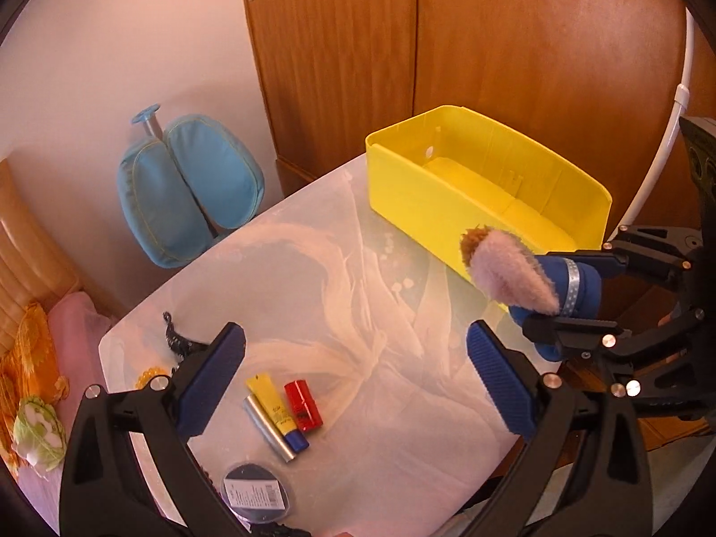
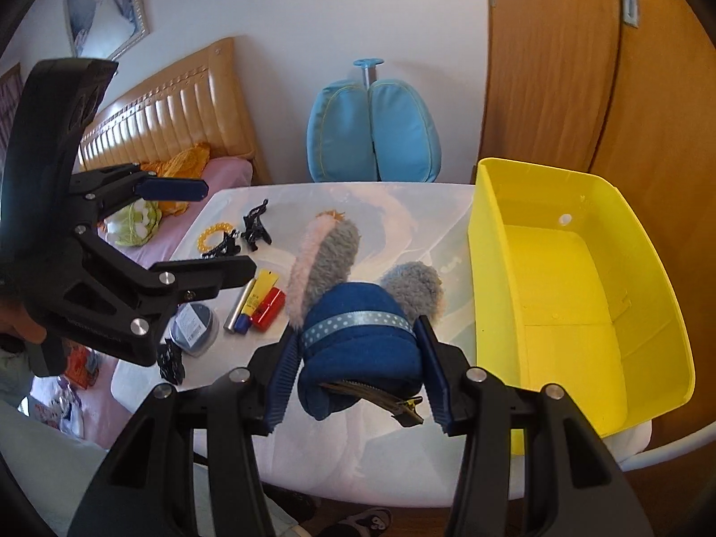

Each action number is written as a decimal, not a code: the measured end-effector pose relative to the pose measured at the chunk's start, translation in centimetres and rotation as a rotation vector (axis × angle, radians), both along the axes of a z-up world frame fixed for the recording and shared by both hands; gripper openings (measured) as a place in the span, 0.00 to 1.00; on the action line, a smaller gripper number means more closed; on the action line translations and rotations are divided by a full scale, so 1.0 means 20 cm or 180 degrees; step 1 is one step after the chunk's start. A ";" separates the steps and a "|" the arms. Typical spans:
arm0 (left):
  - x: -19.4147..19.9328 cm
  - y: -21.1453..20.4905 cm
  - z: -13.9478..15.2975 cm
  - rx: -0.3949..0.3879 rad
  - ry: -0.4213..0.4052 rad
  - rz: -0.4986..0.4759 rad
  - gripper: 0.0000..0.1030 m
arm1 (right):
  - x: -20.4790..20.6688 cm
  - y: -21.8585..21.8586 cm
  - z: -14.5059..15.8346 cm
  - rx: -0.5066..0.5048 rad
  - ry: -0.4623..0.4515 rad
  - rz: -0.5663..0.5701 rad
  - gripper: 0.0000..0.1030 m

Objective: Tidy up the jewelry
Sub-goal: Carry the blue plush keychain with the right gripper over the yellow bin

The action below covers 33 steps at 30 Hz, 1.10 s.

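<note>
Right gripper [image 2: 358, 371] pinched a blue plush hair clip [image 2: 358, 349], 1 ridged pad on each flank of its blue body. Polka-dot ribbon [image 2: 358, 320] ran across the plush just ahead of the pads. 2 furry grey-and-pink ears [image 2: 326, 259] stuck out forward, beyond the fingertips. Metal clip [image 2: 385, 396] showed under the body, close to the palm side of the fingers. Held clear above the glass table [image 2: 402, 461].

Yellow bin [image 2: 581, 295] stood just to the right of the right fingers, open and with nothing visible inside. In the left wrist view the same bin [image 1: 470, 197] lay ahead and to the right of the fingers, with the plush [image 1: 510, 268] in front of its near wall.

Left gripper [image 1: 355, 376] held its fingers spread wide, nothing between them. Below the gap, on the table [image 1: 402, 447]: a yellow tube [image 1: 277, 407], a silver tube [image 1: 268, 429] and a red box [image 1: 304, 405] side by side. Nearer the palm, a round compact [image 1: 257, 487]. Beyond the left fingertip, a black hair claw [image 1: 176, 340] and a yellow bead bracelet [image 1: 150, 377], partly hidden.

In the right wrist view, left of the fingers: yellow bracelet [image 2: 215, 235] and 2 black claws [image 2: 255, 223] together, well apart from the bin.
</note>
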<state>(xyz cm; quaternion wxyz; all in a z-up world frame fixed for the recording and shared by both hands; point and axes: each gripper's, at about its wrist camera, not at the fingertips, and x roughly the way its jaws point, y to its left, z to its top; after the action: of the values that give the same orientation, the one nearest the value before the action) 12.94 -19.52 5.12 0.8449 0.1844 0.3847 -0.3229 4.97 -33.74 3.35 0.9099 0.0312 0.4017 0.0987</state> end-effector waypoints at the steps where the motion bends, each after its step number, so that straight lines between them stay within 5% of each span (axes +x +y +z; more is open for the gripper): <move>1: 0.01 -0.03 0.01 -0.0038 -0.0041 -0.0085 0.94 | 0.00 -0.03 0.02 0.0011 -0.0018 -0.0074 0.50; 10: 0.13 -0.43 0.06 -0.0073 -0.0142 -0.0327 0.94 | 0.08 -0.37 0.12 -0.0235 -0.0154 -0.0455 0.50; 16: 0.25 -0.75 0.04 -0.0015 -0.0070 -0.0230 0.94 | 0.22 -0.68 0.09 -0.0279 -0.0137 -0.0609 0.50; 24: 0.34 -0.96 -0.08 0.0336 -0.0022 -0.0097 0.94 | 0.45 -0.88 -0.21 -0.0320 0.0402 -0.0586 0.50; 33: 0.39 -0.99 -0.16 0.0444 0.0112 0.0024 0.94 | 0.60 -0.96 -0.47 -0.0291 0.1014 -0.0498 0.50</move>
<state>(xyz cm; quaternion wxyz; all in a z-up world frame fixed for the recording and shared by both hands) 20.69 -39.29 1.98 0.8243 0.2357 0.4217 -0.2953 17.01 -52.88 -6.13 0.8401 0.0362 0.5412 0.0031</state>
